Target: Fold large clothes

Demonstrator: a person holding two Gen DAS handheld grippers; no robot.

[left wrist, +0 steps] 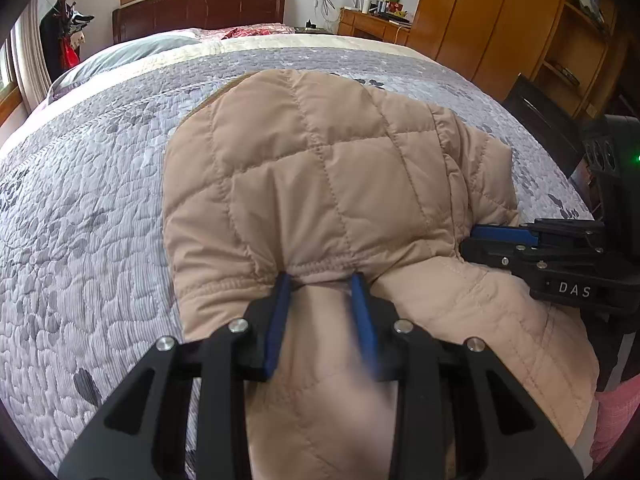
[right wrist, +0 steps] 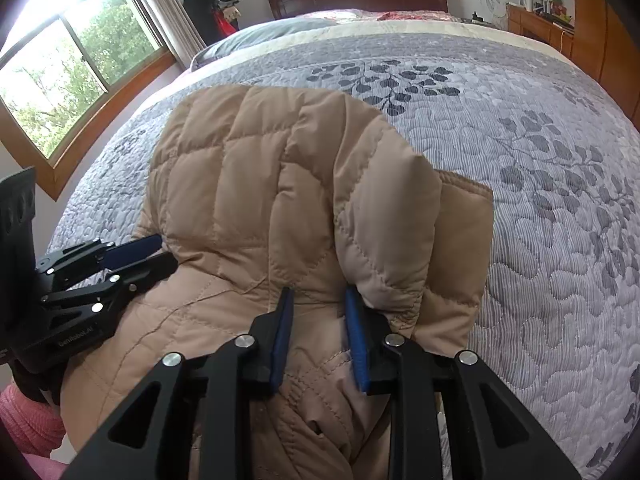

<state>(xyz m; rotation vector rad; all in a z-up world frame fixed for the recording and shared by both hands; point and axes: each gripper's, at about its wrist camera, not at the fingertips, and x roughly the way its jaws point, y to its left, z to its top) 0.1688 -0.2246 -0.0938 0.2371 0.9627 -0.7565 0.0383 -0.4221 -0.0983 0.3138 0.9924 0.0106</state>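
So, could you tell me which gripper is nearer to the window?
Left. The left gripper is at the window-side edge of the jacket; the right gripper is at the jacket's opposite edge, farther from the window.

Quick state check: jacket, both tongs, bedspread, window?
jacket: partly folded, padded flap doubled over, lying on the bed
left tongs: open, tips at the folded edge
right tongs: open, tips against the fold
bedspread: spread flat under the jacket
window: looks shut, daylight outside
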